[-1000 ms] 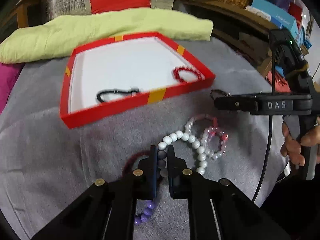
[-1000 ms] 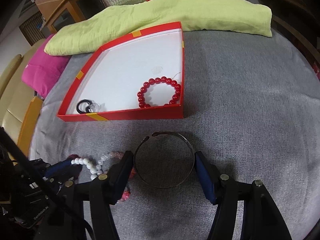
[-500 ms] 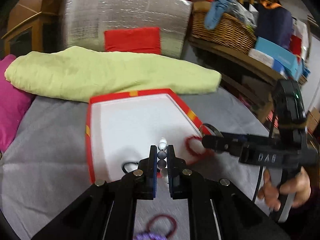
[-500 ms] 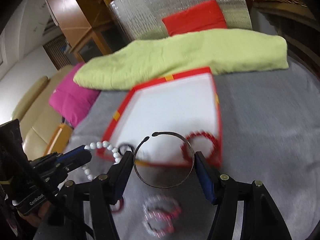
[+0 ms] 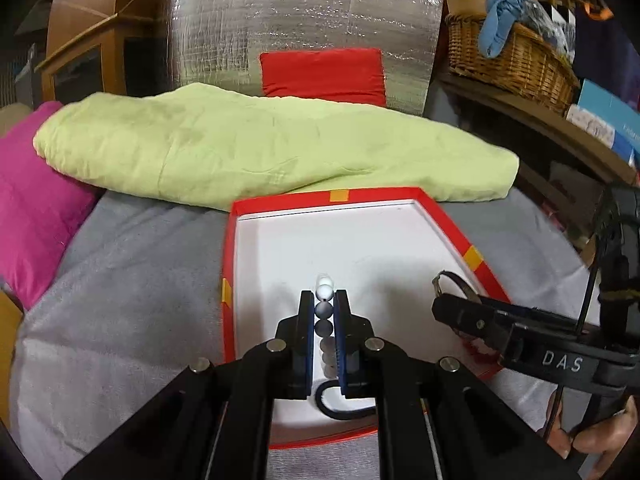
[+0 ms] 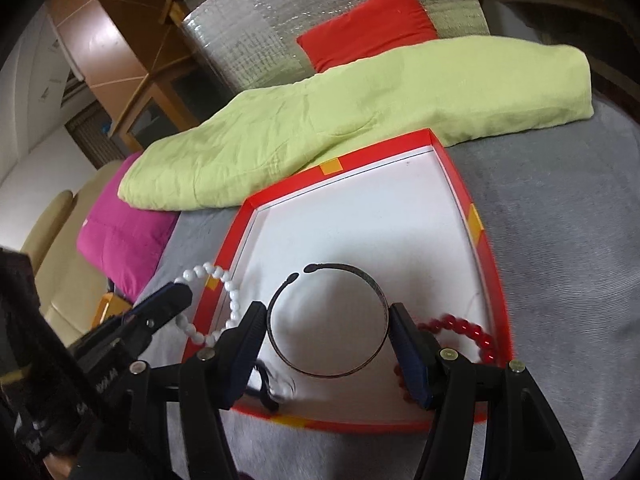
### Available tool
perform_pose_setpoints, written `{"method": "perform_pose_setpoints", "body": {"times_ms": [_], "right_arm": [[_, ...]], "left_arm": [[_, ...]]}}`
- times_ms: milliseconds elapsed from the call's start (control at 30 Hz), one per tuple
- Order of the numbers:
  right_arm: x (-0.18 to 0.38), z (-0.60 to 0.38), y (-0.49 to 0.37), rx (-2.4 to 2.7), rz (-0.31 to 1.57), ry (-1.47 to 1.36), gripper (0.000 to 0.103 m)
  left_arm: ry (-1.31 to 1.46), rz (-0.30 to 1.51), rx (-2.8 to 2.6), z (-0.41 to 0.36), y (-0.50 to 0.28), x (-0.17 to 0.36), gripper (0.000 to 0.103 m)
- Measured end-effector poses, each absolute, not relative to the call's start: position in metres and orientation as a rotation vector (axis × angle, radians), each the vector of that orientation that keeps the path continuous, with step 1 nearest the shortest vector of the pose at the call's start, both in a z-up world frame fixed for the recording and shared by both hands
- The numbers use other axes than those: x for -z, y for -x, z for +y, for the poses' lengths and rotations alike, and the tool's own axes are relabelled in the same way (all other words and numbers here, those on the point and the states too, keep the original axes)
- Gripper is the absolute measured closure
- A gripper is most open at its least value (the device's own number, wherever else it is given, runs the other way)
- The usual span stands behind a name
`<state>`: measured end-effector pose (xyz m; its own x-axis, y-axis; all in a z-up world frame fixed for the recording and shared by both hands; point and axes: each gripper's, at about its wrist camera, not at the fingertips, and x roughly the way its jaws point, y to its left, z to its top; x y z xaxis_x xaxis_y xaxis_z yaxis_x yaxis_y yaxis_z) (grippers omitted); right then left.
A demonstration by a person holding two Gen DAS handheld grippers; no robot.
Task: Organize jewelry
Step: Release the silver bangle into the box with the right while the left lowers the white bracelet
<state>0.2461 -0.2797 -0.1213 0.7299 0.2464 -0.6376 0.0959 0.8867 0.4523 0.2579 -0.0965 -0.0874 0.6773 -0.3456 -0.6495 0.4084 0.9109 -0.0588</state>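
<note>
Jewelry held in both grippers, now over the box rather than down on the grey cloth. Left gripper (image 5: pixel 324 312): blue pads pressed together on a white bead bracelet (image 6: pixel 224 300), beads stacked in the narrow gap, the loop dangling at the box's left wall in the right wrist view. A second ago, same pinch but low over the cloth with loose bracelets lying around it. Right gripper (image 6: pixel 328 332): fingers spread wide and clamped on an open metal bangle (image 6: pixel 329 322), pads touching its two sides, its gap turned away from the camera. Earlier, bangle in front of the box; now above the white floor. Inside the red box (image 5: pixel 476 258): a red bead bracelet (image 6: pixel 466 330) by the right wall and a black band (image 5: pixel 340 410) near the front wall, both unmoved. Beyond the box: green cushion (image 5: pixel 260 148), pink cushion (image 5: pixel 28 208), silver foil panel (image 5: pixel 304 28) with a red patch, wicker basket (image 5: pixel 508 56). Background much more in sight than a second ago.
</note>
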Motion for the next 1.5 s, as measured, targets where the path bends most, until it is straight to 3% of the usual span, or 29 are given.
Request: {"method": "perform_pose_setpoints", "body": {"times_ms": [1233, 1367, 1467, 1500], "right_arm": [[0.147, -0.283, -0.272, -0.008, 0.787, -0.551, 0.037], [0.146, -0.286, -0.270, 0.004, 0.789, -0.563, 0.027], [0.144, -0.289, -0.268, 0.004, 0.783, -0.570, 0.027], [0.144, -0.290, -0.267, -0.001, 0.782, -0.571, 0.027]], "left_arm": [[-0.293, 0.694, 0.271, -0.120, -0.261, 0.113, 0.093], [-0.312, 0.706, 0.244, -0.120, -0.262, 0.115, 0.093], [-0.325, 0.724, 0.228, -0.119, -0.261, 0.115, 0.074], [-0.333, 0.725, 0.216, -0.119, -0.260, 0.114, 0.062]]}}
